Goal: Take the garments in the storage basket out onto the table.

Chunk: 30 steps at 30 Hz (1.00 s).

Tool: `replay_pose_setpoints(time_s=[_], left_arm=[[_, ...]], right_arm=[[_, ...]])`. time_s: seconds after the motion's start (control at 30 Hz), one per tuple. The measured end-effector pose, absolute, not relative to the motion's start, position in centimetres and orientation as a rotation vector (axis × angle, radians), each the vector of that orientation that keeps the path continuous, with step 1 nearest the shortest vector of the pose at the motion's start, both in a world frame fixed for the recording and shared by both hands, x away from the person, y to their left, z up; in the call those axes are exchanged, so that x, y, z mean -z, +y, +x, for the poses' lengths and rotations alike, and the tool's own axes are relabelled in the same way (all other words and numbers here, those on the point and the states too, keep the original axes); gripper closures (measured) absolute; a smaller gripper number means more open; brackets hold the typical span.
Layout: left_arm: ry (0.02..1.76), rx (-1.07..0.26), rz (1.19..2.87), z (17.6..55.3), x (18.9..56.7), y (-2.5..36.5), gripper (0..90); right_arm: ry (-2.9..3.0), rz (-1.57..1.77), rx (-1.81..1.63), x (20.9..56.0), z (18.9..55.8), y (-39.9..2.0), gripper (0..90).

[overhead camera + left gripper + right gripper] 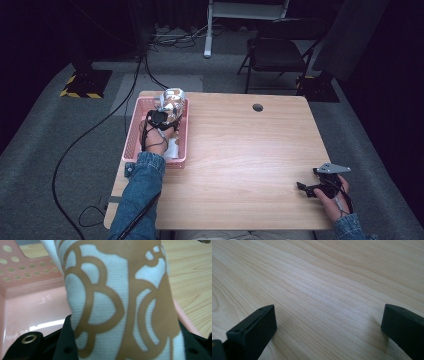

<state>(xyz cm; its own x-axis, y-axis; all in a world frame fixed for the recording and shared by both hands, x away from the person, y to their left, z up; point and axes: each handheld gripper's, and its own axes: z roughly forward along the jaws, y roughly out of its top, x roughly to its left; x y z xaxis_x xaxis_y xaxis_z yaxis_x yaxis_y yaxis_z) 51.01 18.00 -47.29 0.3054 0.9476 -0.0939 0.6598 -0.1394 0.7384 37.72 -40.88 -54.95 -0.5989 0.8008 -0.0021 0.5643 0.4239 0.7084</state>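
Plainly unlettered brown-and-white cloth [117, 302] between left gripper [159, 119] jaws

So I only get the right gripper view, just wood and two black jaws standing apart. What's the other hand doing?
Observer: The left gripper is shut on a white cloth with a tan pattern.
Operator: Where is it?
Observer: Over a pink basket at the table's left edge.
Operator: Anything else in the basket?
Observer: More white fabric lies near its front end.
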Motion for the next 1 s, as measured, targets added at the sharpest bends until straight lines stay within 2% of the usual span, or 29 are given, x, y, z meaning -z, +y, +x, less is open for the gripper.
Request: replay_pose_setpoints(time_s=[1.0], left_arm=[[1.363,-0.554,1.837,50.0,41.7,16.4,57.9]], right_arm=[[2.344,1.171,-0.971,54.9,37.7,-40.9,0.0]])
